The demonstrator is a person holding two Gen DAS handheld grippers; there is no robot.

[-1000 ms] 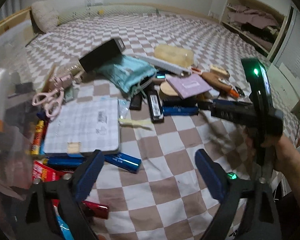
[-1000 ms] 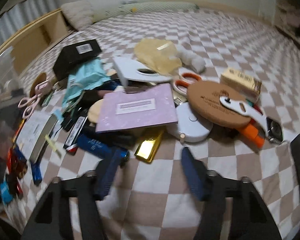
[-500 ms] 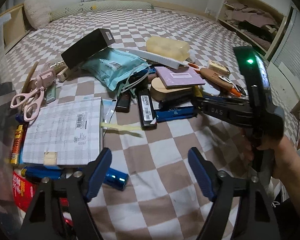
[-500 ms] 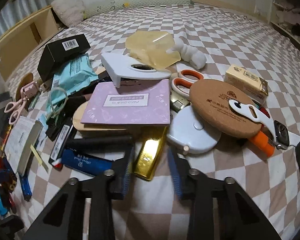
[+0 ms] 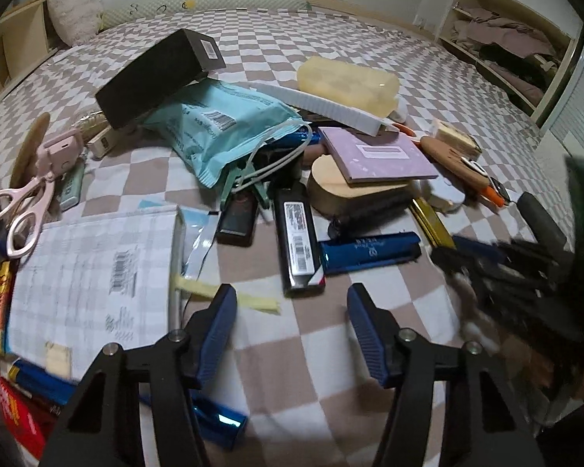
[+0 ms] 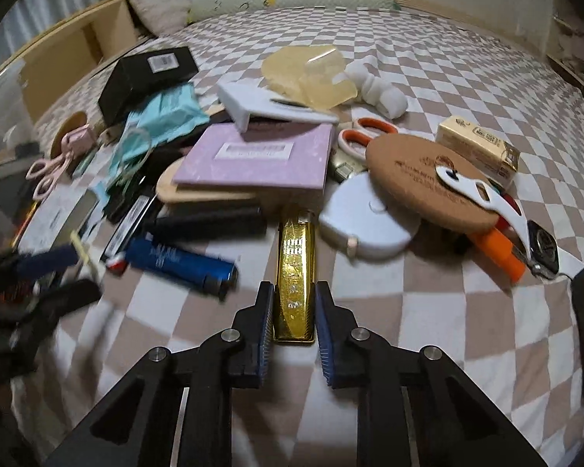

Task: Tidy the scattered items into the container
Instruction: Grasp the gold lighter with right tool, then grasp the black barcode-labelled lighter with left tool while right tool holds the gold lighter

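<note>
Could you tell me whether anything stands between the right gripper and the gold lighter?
Nothing visible does: the right gripper already straddles the near end of the gold lighter, one finger on each side. Contact is unclear.

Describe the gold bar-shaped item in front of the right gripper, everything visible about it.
The gold bar is a long, narrow block with a shiny, foil-like metallic surface and embossed markings on top. It lies flat on the checkered bedspread, lengthwise toward the camera. Its near end sits between the blue pads of the right gripper, which close in on its sides. Its far end runs under the purple booklet, beside the white round case. In the left wrist view only a thin edge shows.
</note>
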